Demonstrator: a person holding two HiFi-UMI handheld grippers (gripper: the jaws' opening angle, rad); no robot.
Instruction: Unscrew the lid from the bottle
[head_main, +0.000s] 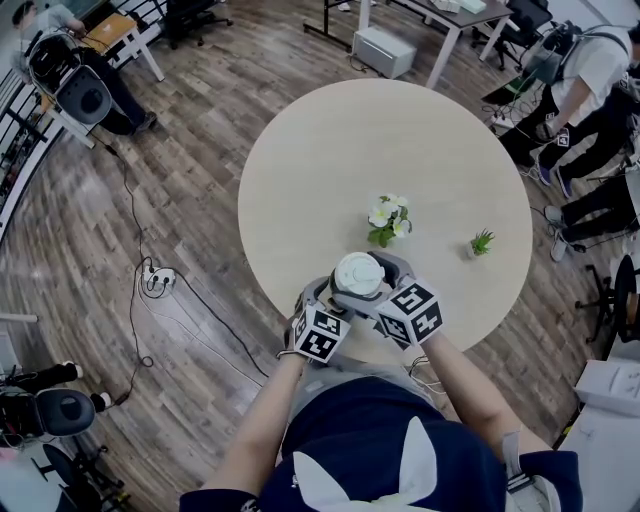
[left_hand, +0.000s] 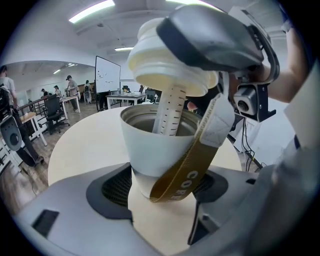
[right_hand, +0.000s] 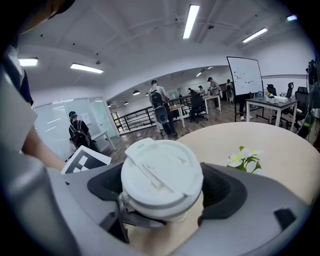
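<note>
Near the round table's (head_main: 330, 160) front edge a white bottle (left_hand: 155, 150) stands upright, and my left gripper (left_hand: 160, 197) is shut on its lower body. The bottle's steel mouth is uncovered. Its white lid (left_hand: 170, 65) hangs tilted just above the mouth, with my right gripper (right_hand: 162, 202) shut on it. A ribbed white tube (left_hand: 170, 112) under the lid reaches down into the bottle. A brown strap (left_hand: 187, 172) dangles from the lid over the bottle's side. In the head view the lid (head_main: 358, 275) hides the bottle, with the left gripper (head_main: 322, 300) and right gripper (head_main: 388, 275) on either side.
A sprig of white flowers (head_main: 390, 218) lies just beyond the grippers, and a small green plant (head_main: 482, 242) sits to the right. People stand around the room. A power strip (head_main: 158, 280) with cables lies on the wood floor at left.
</note>
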